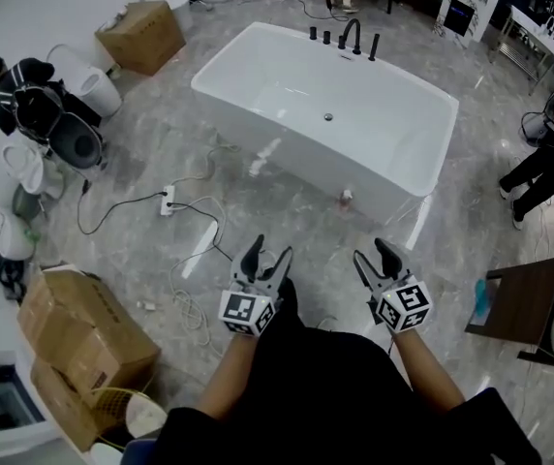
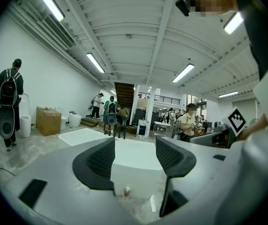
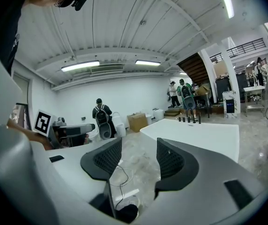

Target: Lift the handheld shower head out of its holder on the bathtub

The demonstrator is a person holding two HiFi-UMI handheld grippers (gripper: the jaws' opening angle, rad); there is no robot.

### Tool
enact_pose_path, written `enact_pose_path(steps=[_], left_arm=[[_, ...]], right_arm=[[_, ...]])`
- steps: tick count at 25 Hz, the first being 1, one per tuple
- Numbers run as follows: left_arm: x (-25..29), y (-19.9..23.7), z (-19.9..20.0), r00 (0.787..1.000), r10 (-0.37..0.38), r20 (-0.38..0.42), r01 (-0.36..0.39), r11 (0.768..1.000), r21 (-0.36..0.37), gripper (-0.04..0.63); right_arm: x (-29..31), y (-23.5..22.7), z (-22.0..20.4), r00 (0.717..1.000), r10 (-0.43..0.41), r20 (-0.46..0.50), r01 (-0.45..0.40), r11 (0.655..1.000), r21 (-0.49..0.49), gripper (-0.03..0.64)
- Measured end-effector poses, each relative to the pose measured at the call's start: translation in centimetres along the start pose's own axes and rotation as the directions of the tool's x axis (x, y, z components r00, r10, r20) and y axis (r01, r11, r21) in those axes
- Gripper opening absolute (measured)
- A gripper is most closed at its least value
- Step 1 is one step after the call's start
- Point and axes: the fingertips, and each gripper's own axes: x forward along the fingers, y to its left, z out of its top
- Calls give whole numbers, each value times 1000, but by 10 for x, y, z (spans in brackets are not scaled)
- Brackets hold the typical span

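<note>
White bathtub [image 1: 296, 158], near edge well ahead; marble floor [image 1: 325, 255] between; cables [image 1: 202, 213] leftward

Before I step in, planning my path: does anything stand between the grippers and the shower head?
Yes: the bathtub itself. The shower head stands on its far rim; a small bottle sits by the near wall.

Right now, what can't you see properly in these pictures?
- Shower head: head view, the black fittings on the bathtub rim are too small to tell apart.
- Small object beside the bathtub: head view, too small to name.
- Dark table: head view, right edge cuts it off.
</note>
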Motion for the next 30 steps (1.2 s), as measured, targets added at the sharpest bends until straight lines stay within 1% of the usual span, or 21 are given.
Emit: enact_pose_path(steps=[5,8,10,13,16,19,22,26,30], left_arm=[[43,43,6,1000,-26,-8,26,999,-30,255],[67,71,18,999,-45,1,45,999,-27,256],[84,94,28,999,-52,10,53,998,-24,256],[109,127,41,998,-63,19,63,998,-22,256],[127,159,53,996,-93,17,93,995,-38,259],[142,192,59,993,-119,9,119,992,-44,264],[154,221,71,991,-130,21,131,990,-50,264],[173,249,89,987,-153,50,155,987,-42,264],[182,277,98,984,-162,73,165,985,-39,264]], right_arm=[[57,-9,15,1000,-6,-27,6,1000,-17,202],[89,-15,32,1000,-19,-21,18,999,-28,202],[111,-21,50,999,-46,11,46,998,-46,202],[141,-33,77,992,-107,60,111,992,-57,202],[173,-40,95,984,-167,67,170,985,-41,202],[208,-40,108,978,-196,68,199,979,-48,202],[237,-39,121,971,-225,79,230,972,-51,202],[272,-32,138,969,-227,94,233,971,-54,202],[302,-21,148,968,-227,102,234,970,-64,201]])
